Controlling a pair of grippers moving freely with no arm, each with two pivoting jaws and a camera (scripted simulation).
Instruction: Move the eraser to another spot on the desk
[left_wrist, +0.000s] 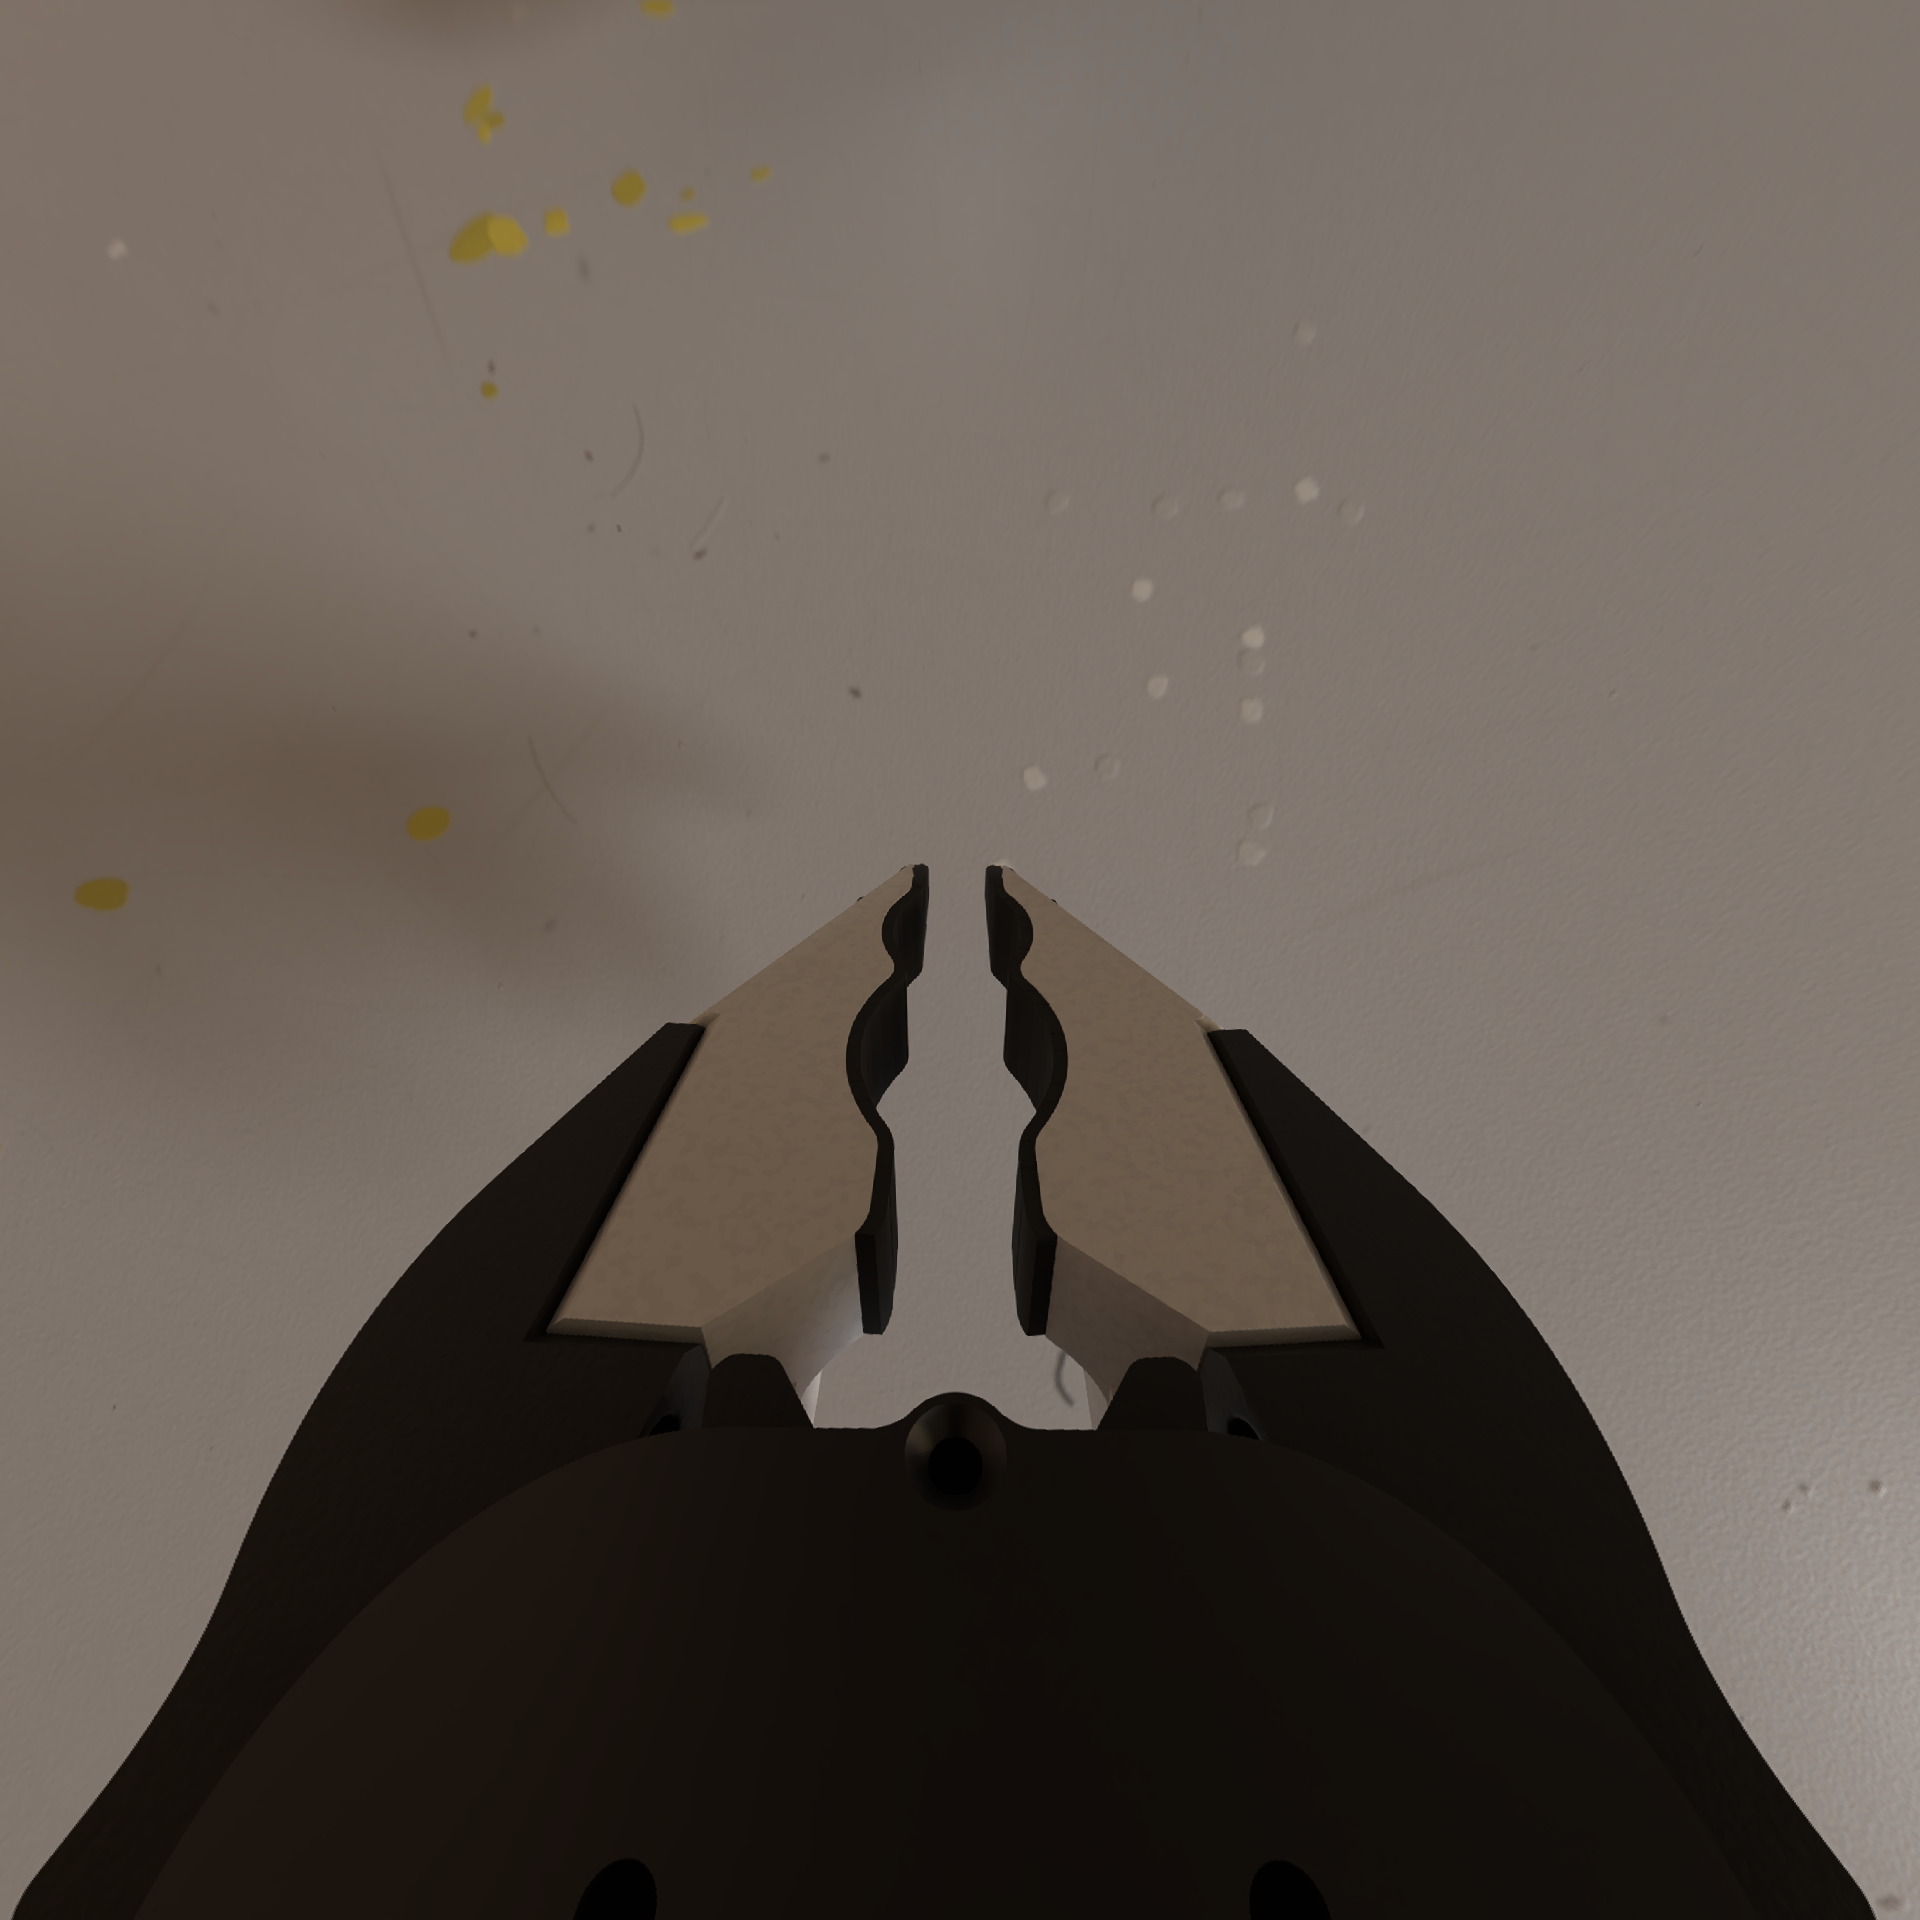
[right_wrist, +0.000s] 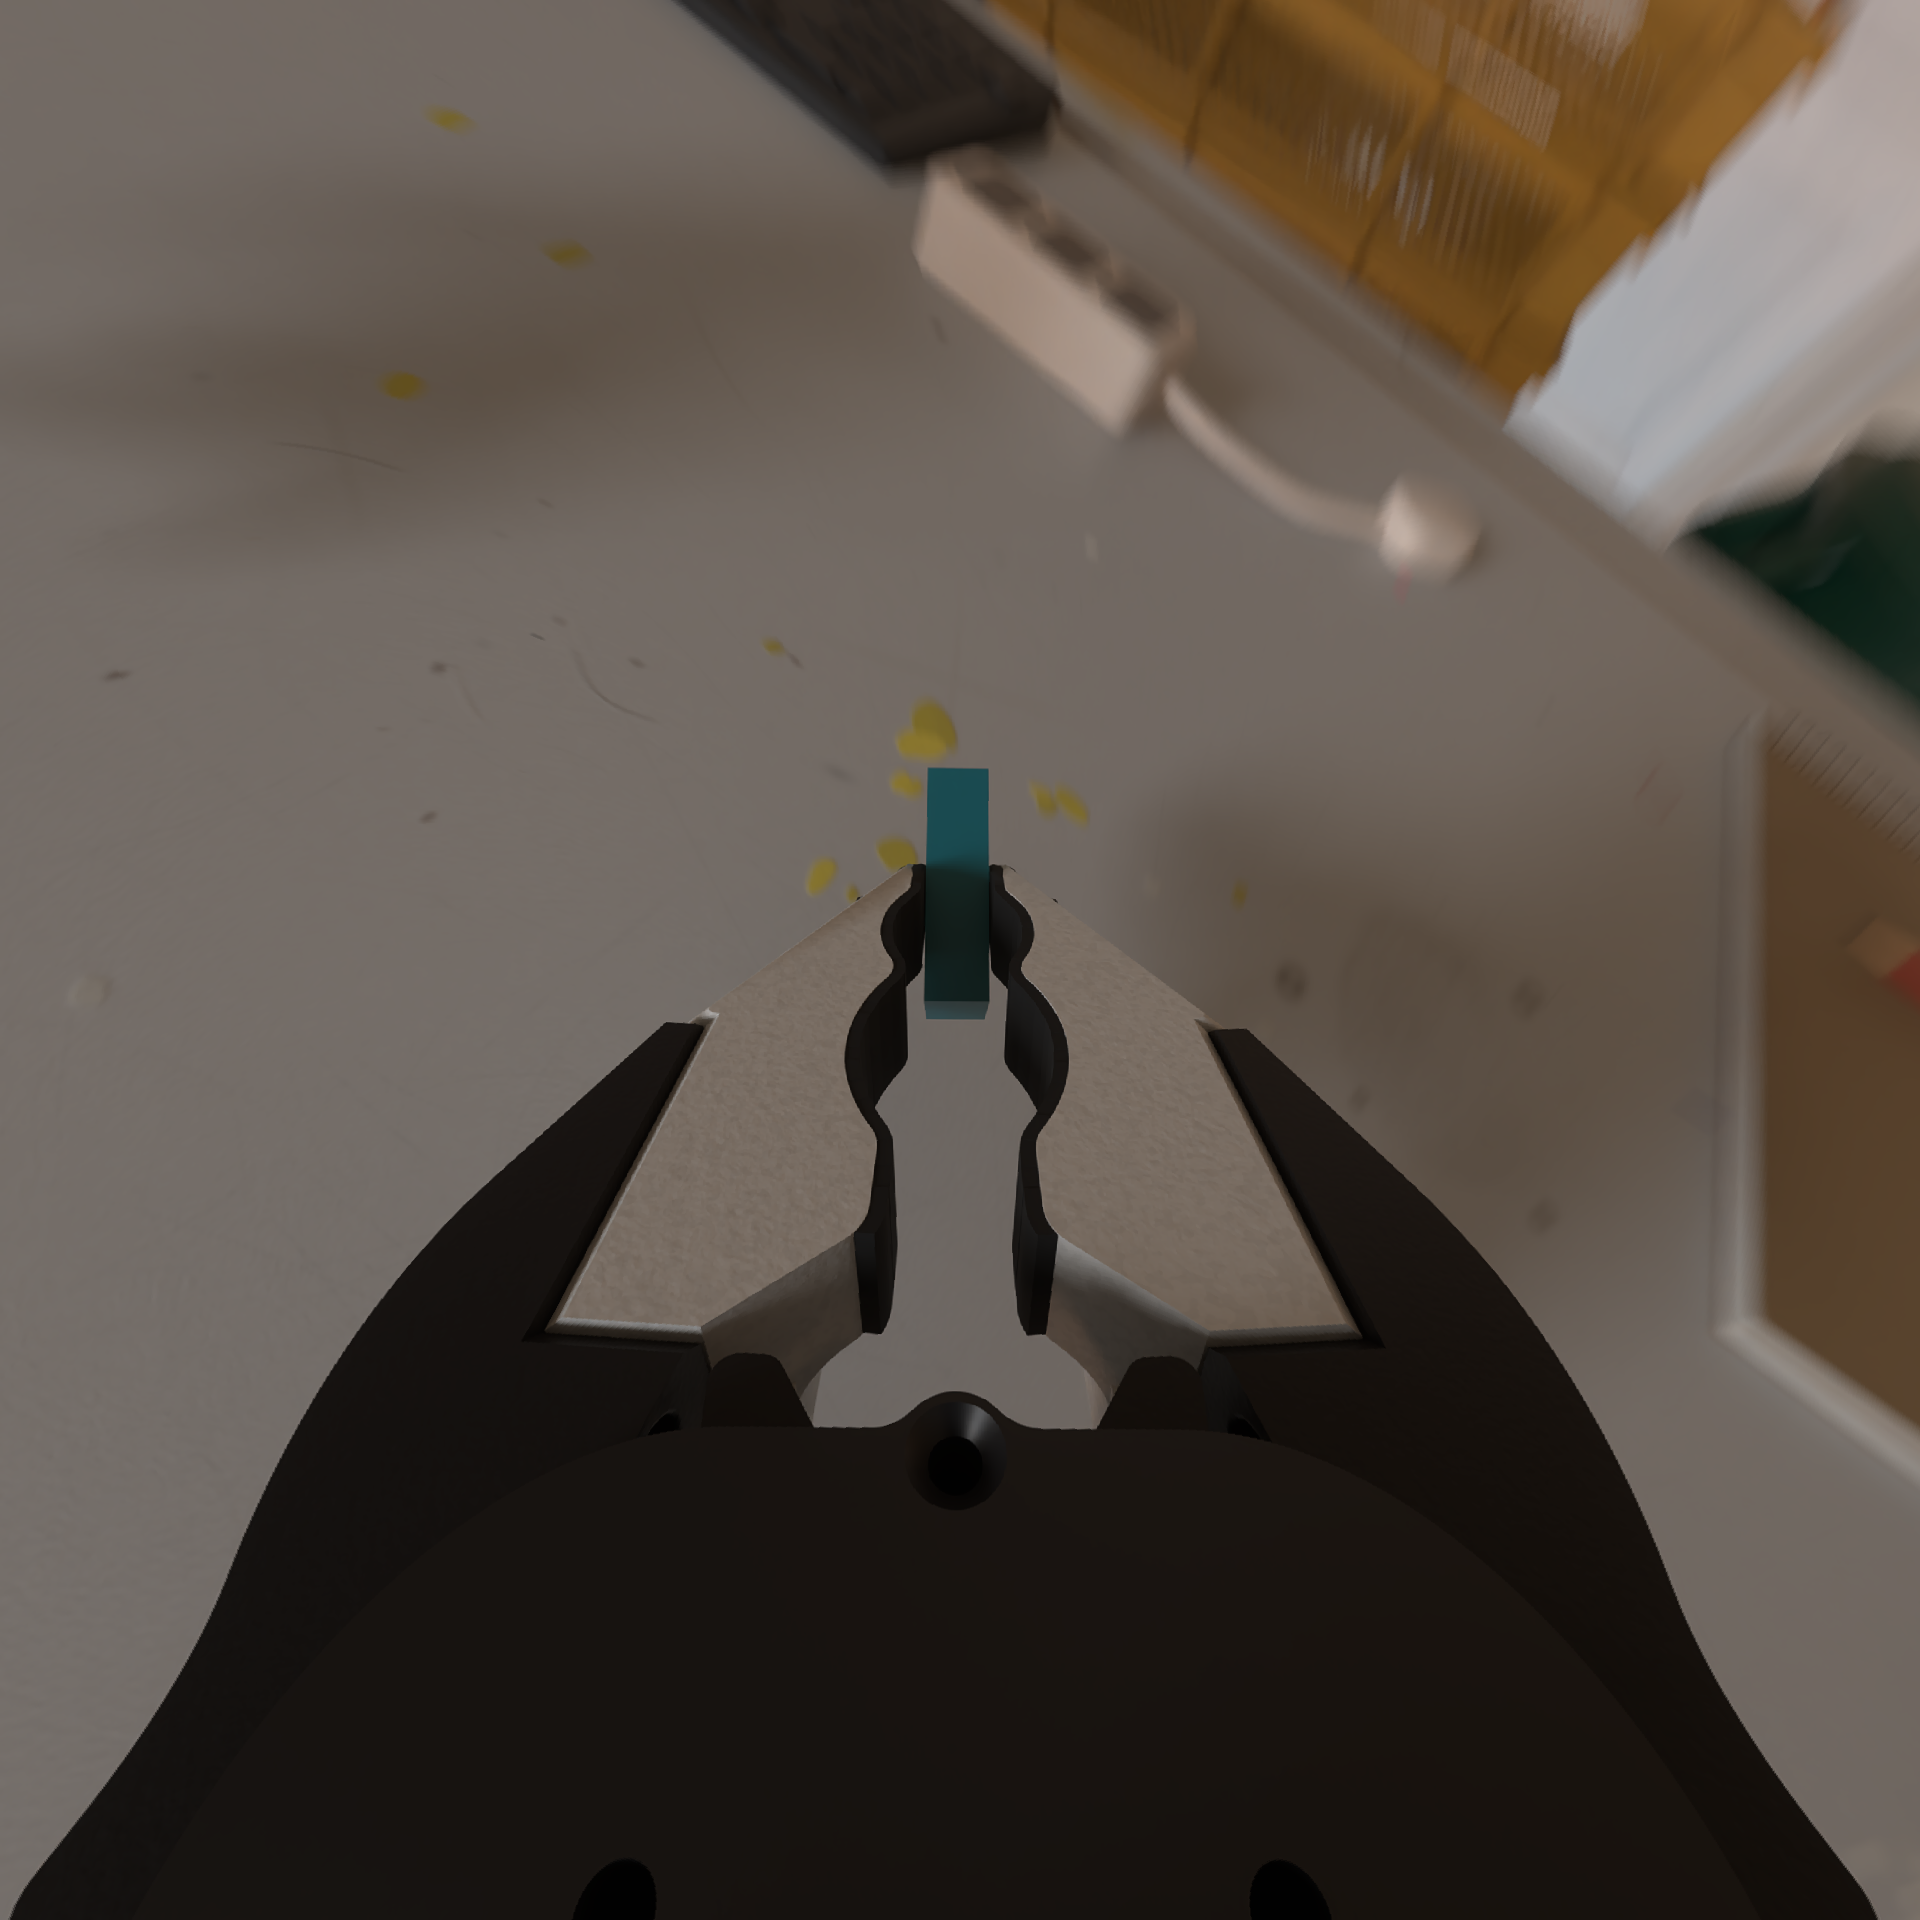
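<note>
In the right wrist view, my right gripper (right_wrist: 957, 873) is shut on a small teal eraser (right_wrist: 956, 831). The eraser stands on end between the fingertips and sticks out past them, above the grey desk (right_wrist: 416, 831). In the left wrist view, my left gripper (left_wrist: 957, 873) holds nothing, with its jaws nearly together and a narrow gap between them. It hangs over the bare grey desk (left_wrist: 1351, 312) with yellow and white paint spots. The eraser does not show in the left wrist view.
In the right wrist view a white power strip (right_wrist: 1049, 281) with a cable and plug (right_wrist: 1423, 535) lies at the far side. A dark keyboard (right_wrist: 914, 83) lies beyond it. The desk edge runs diagonally at the right, with a yellow shelf (right_wrist: 1455, 135) past it.
</note>
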